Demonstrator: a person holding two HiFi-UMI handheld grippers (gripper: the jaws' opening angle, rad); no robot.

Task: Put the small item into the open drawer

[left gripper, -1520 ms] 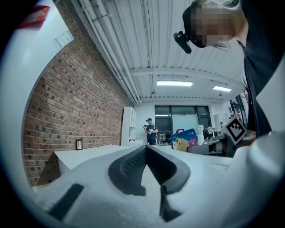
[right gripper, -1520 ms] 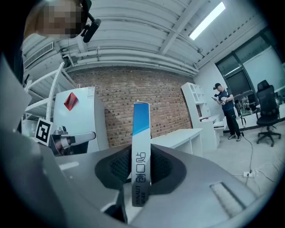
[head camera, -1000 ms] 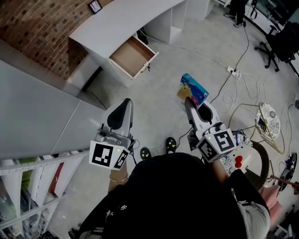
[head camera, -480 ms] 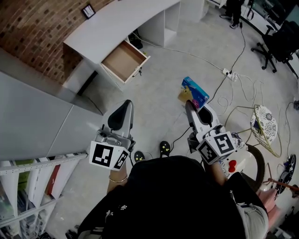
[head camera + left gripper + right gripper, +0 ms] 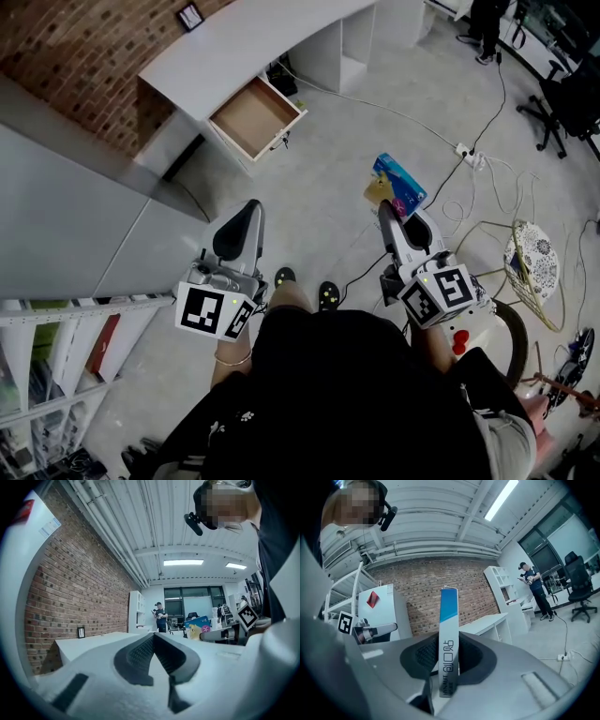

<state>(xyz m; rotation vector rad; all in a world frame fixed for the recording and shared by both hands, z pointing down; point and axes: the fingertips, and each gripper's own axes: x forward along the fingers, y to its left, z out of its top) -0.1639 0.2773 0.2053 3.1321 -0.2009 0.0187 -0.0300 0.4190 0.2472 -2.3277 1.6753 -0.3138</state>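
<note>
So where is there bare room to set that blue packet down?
The open drawer is empty: its whole bottom is free for the blue packet. The white desk top above it is bare but for a small frame by the brick wall. The floor between desk and person is mostly free. Rightward it is crowded: cables, a power strip, an office chair.

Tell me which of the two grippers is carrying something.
The right gripper: its jaws clamp a flat blue box edge-on. The left gripper has its jaws closed together on nothing.
</note>
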